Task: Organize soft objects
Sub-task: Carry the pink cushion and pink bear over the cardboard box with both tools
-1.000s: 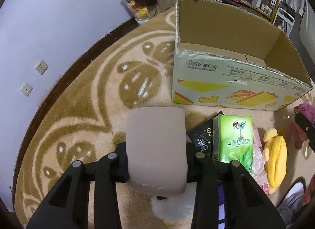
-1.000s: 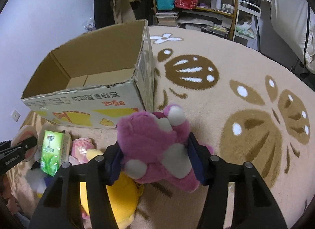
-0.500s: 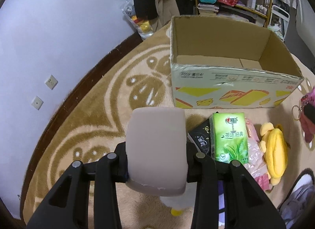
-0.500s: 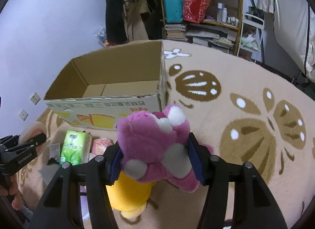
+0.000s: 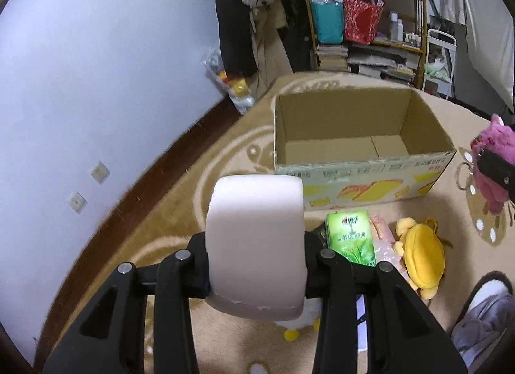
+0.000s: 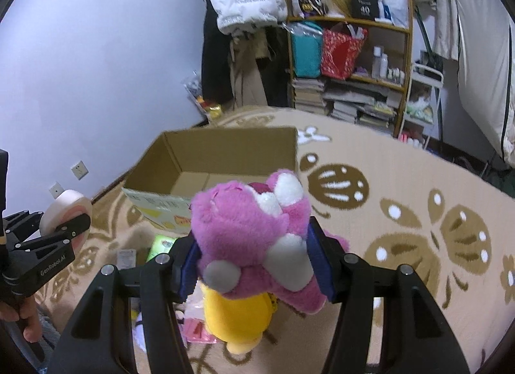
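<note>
My left gripper (image 5: 256, 250) is shut on a pale pink foam pad (image 5: 256, 242) and holds it high above the carpet. My right gripper (image 6: 254, 255) is shut on a purple plush bear (image 6: 254, 229), also lifted; the bear shows at the right edge of the left wrist view (image 5: 492, 164). An open, empty cardboard box (image 5: 357, 145) stands on the carpet ahead of both and also shows in the right wrist view (image 6: 219, 161). The left gripper with the pad shows at the left of the right wrist view (image 6: 64, 222).
A green tissue pack (image 5: 351, 237), a pink packet (image 5: 381, 232) and a yellow plush (image 5: 421, 255) lie in front of the box. A white plush (image 5: 299, 322) lies under the left gripper. Shelves with bags and books (image 6: 351, 61) stand behind. The wall (image 5: 96, 84) is at left.
Both grippers have risen well above the carpet with their loads. The box now looks smaller and its inside floor shows. Neither grip has changed.
</note>
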{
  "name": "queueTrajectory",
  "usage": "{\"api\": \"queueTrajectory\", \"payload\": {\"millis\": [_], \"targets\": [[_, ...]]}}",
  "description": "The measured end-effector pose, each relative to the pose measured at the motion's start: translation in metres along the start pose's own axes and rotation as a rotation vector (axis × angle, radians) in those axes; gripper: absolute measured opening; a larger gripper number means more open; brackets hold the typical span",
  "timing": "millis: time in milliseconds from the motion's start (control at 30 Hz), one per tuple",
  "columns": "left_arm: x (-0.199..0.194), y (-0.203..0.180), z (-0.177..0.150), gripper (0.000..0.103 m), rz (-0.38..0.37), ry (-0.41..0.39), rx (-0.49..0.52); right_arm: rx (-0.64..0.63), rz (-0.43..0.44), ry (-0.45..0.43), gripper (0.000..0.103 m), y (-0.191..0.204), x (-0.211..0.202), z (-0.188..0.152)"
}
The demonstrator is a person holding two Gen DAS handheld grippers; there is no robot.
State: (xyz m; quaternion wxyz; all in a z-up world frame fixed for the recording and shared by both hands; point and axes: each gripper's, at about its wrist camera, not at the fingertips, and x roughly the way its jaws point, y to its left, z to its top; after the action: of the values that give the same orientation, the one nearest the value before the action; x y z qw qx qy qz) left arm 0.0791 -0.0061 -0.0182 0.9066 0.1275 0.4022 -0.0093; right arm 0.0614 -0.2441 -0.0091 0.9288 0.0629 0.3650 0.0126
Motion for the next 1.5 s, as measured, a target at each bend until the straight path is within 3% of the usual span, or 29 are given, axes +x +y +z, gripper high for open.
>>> {"api": "queueTrajectory", "payload": {"millis": [367,667,1133,1367,1500], "targets": [[-0.024,0.006,0.035,0.037,-0.016,-0.101,-0.006,-0.038,0.044,-0.083,0.062,0.017,-0.009,0.023],[-0.014,0.005,0.066,0.037,-0.041,-0.106,-0.055,-0.055,0.060,-0.103,0.063,0.023,0.009,0.043],[0.038,-0.018,0.117,0.038,-0.061,-0.105,-0.009,-0.089,0.069,-0.099,0.063,0.016,0.059,0.080],[0.071,-0.032,0.117,0.039,-0.028,-0.107,0.008,-0.075,0.080,-0.086,0.064,0.006,0.085,0.083],[0.090,-0.035,0.116,0.039,-0.057,-0.079,0.000,-0.057,0.087,-0.054,0.064,0.002,0.103,0.073]]}}
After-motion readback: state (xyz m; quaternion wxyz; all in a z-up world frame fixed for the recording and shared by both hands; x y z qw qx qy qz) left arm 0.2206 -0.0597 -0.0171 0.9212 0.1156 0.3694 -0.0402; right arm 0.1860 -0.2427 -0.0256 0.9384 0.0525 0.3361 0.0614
